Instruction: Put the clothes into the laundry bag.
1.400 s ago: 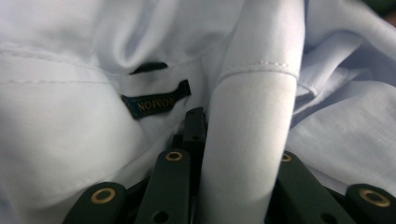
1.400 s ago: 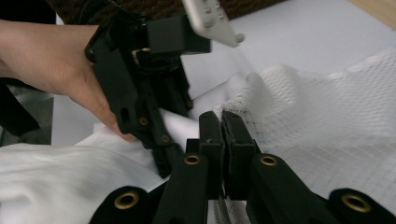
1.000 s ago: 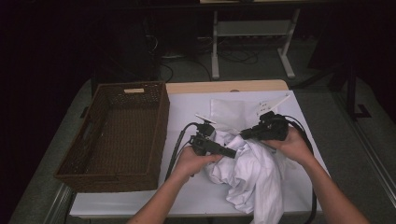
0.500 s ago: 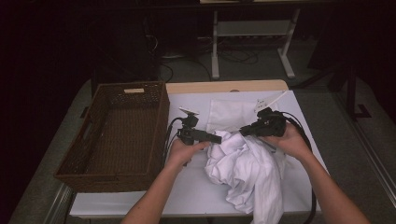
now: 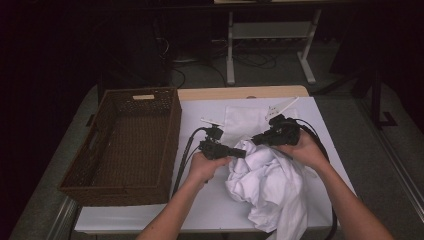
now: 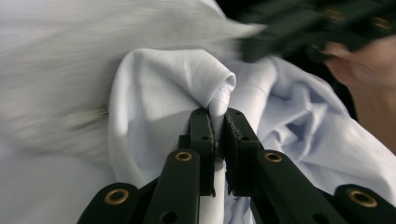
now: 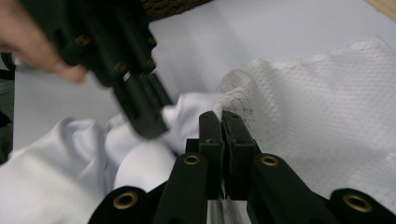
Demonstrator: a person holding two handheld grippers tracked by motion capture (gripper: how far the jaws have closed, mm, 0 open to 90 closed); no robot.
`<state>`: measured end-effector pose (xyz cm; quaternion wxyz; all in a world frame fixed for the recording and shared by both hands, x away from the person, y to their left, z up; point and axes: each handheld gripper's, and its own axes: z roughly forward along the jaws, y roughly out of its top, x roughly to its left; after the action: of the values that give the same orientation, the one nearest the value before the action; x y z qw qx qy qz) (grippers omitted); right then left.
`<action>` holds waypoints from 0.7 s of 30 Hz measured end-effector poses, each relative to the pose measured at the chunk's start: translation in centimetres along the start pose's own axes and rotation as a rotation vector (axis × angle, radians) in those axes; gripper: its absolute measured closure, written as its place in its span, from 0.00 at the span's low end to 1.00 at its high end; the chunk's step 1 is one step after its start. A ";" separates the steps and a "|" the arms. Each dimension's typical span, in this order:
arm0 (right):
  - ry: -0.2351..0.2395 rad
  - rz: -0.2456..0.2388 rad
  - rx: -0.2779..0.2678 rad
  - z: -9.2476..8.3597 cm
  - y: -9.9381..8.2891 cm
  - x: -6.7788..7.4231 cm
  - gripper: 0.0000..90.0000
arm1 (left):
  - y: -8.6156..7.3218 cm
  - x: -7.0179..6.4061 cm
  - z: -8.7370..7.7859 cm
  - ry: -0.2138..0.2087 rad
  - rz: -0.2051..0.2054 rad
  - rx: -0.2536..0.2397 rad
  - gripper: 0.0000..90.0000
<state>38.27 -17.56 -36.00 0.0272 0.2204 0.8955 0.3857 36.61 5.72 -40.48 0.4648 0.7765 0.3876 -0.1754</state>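
A crumpled white shirt (image 5: 272,185) lies on the white table at the front right, with part of it over a white mesh cloth (image 5: 242,122). My left gripper (image 5: 244,154) has just been closing. It is now shut on a hemmed fold of the shirt (image 6: 159,93), which sticks up between its fingertips (image 6: 201,122). My right gripper (image 5: 255,141) faces it from the right. Its jaws (image 7: 222,114) are shut on the edge of the mesh cloth (image 7: 327,107). The two grippers' tips are close together above the shirt.
A large brown wicker basket (image 5: 141,91) stands on the left of the table with nothing in it. Black cables trail from both grippers across the white tabletop (image 5: 200,210). A metal stand and dark floor lie beyond the far edge.
The left gripper drew back left with open jaws, then came right again and shut on a fold of the shirt. The right hand stayed put, holding the mesh.
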 end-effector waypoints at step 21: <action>-0.005 0.022 -0.017 -1.1 -0.7 -0.2 0.97 | -1.1 -0.2 -0.9 0.104 0.030 0.053 0.41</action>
<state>37.94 -18.79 -35.70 0.0270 0.2311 0.8895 0.3932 35.55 6.74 -40.53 0.4259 0.8023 0.3948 -0.1382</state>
